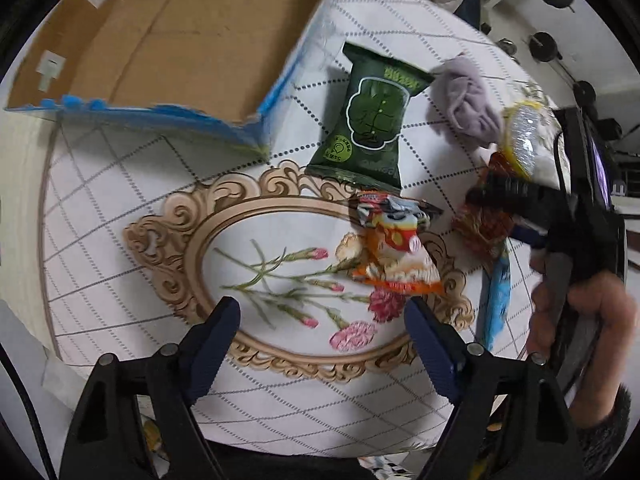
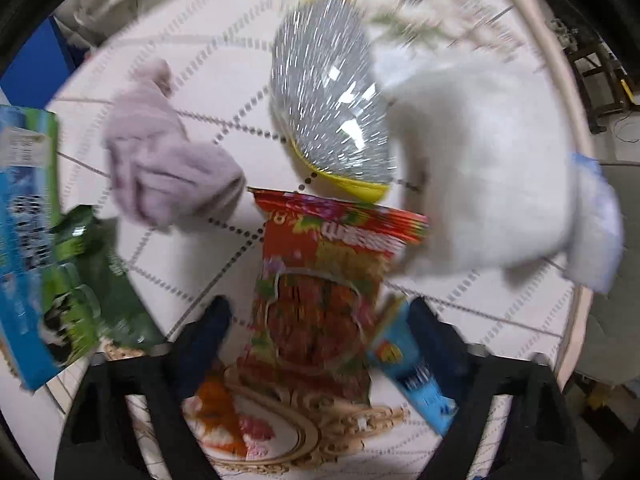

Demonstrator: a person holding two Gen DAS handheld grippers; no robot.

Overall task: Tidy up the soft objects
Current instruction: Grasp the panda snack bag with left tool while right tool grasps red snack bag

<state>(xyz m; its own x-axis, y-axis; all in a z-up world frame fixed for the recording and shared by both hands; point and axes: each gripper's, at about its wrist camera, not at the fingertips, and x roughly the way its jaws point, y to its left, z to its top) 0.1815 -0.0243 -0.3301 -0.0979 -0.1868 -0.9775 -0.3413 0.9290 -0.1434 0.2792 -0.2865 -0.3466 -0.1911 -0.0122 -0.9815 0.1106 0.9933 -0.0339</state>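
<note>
My left gripper (image 1: 322, 316) is open and empty above the table mat, with an orange snack packet (image 1: 394, 252) just beyond its right finger. A dark green packet (image 1: 370, 120) lies farther off beside an open cardboard box (image 1: 172, 36). My right gripper (image 2: 320, 320) is open, its fingers on either side of a red snack packet (image 2: 320, 280); it also shows in the left wrist view (image 1: 486, 194). A lilac cloth (image 2: 164, 160), a silver and yellow scrubber (image 2: 332, 120) and a white fluffy cloth (image 2: 488, 176) lie beyond it. The right wrist view is blurred.
A blue packet (image 2: 408, 364) lies by my right gripper's right finger. The box wall with blue and green print (image 2: 24, 240) stands at the left. The round table (image 1: 120, 208) has a floral oval print. Gym weights (image 1: 544, 46) stand beyond the table.
</note>
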